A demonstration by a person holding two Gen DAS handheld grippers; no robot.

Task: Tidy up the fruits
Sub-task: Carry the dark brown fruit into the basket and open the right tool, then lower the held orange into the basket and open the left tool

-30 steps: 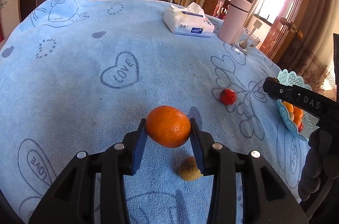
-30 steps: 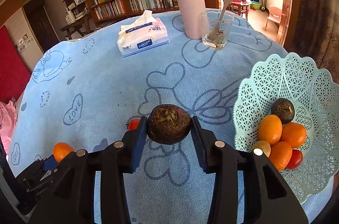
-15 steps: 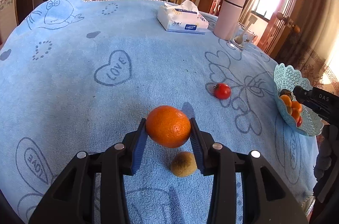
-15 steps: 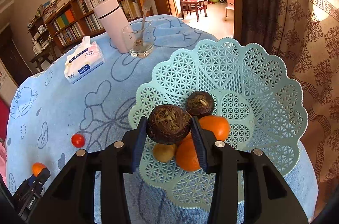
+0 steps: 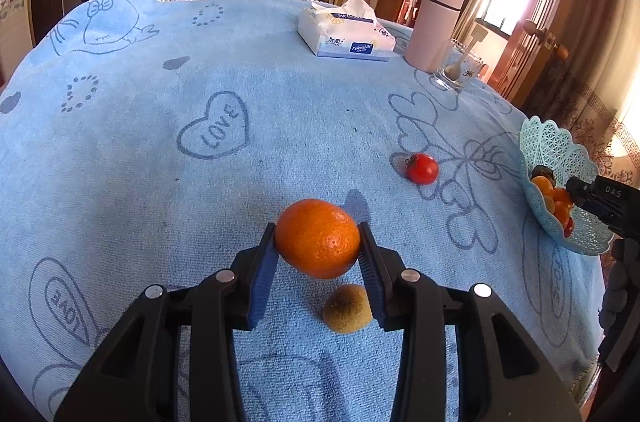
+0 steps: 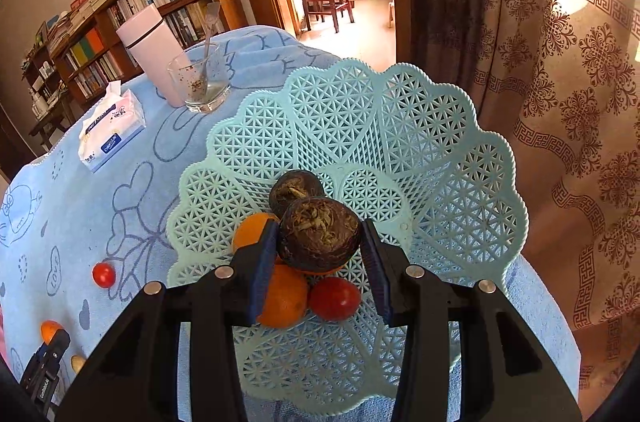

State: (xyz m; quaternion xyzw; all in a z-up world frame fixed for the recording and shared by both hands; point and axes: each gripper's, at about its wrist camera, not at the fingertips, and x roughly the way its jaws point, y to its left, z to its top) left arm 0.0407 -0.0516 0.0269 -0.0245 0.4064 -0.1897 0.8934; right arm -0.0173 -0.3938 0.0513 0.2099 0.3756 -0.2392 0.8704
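My left gripper (image 5: 318,242) is shut on an orange (image 5: 317,237) and holds it above the blue tablecloth. A brown kiwi (image 5: 346,308) lies on the cloth just below it, and a red tomato (image 5: 422,168) lies further off to the right. My right gripper (image 6: 319,236) is shut on a dark brown round fruit (image 6: 319,234) and holds it over the pale green lattice basket (image 6: 460,190). The basket holds oranges (image 6: 282,296), a red tomato (image 6: 334,298) and another dark fruit (image 6: 294,188). The basket also shows in the left wrist view (image 5: 560,150).
A tissue pack (image 5: 346,36), a pink flask (image 5: 434,26) and a glass with a spoon (image 5: 458,70) stand at the far side of the table. The basket sits near the table's right edge, next to a patterned curtain (image 6: 560,62). Bookshelves stand behind.
My right gripper has moved with the dark fruit further over the basket and lower toward the fruit in it. My left gripper holds the orange almost in place.
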